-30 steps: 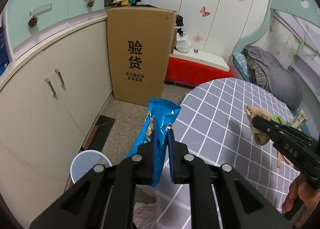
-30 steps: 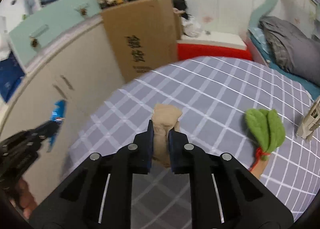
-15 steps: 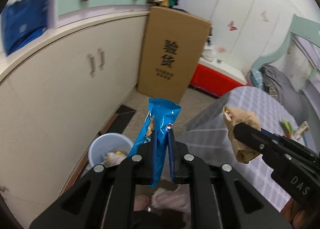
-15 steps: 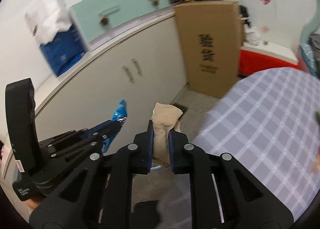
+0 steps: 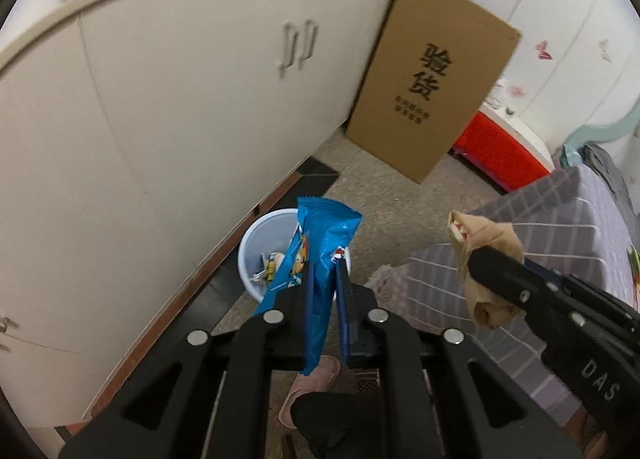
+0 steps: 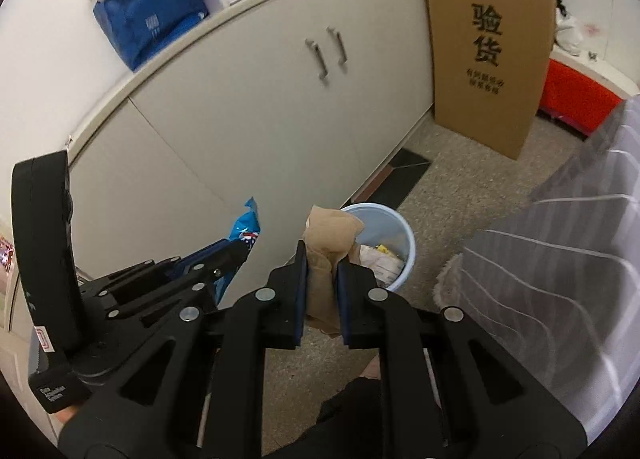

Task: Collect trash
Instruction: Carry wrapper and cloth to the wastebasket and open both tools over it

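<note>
While hovering short of bin point(image 5: 256, 255), centre frame: left gripper point(image 5: 326, 299) clamped on blue snack wrapper point(image 5: 320, 255); right gripper point(image 6: 322, 279) clamped on tan crumpled wad point(image 6: 328, 239). Bin low by cabinet point(image 5: 160, 119), already holding scraps. Risk: releasing early drops light wrapper onto floor beside rim; could flutter sideways. Wad may catch on pads.

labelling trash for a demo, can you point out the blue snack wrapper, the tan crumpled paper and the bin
blue snack wrapper point(image 5: 320, 243), left wrist view, on its upper printed face
tan crumpled paper point(image 6: 330, 235), right wrist view, on its top above the gripper
bin point(image 6: 408, 255), right wrist view, on its right rim
</note>
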Demonstrator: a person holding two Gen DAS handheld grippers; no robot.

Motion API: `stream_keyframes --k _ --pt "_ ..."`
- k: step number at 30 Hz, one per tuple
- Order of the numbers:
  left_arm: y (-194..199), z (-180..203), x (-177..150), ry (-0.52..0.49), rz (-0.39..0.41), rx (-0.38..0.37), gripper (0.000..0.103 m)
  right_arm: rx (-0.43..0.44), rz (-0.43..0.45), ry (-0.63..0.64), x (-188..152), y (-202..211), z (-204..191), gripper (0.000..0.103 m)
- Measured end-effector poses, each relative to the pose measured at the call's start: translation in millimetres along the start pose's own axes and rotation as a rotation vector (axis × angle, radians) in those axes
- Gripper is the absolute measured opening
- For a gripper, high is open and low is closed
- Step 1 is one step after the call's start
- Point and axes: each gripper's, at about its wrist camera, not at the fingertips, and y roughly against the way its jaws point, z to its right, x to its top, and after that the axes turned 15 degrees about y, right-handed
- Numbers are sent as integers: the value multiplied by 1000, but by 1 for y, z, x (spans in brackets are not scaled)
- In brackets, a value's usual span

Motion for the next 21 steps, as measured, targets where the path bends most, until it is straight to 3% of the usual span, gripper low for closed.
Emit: stream_keyframes --k 8,9,10,11,15,21 --pt "-24 -37 22 71 -11 52 10 8 20 15 30 -58 -2 17" --pt "-26 -42 23 80 -14 57 10 10 22 11 33 -65 -1 33" --pt "-28 -45 25 87 -16 59 10 -2 11 8 37 -75 1 63" --pt "-30 -48 26 94 -20 61 10 -13 10 7 39 -81 2 70" --pt "-38 -52 28 104 -29 62 10 -56 -19 27 42 -99 5 70" --pt "-47 -47 25 99 -44 55 10 -45 -25 25 31 -96 5 70"
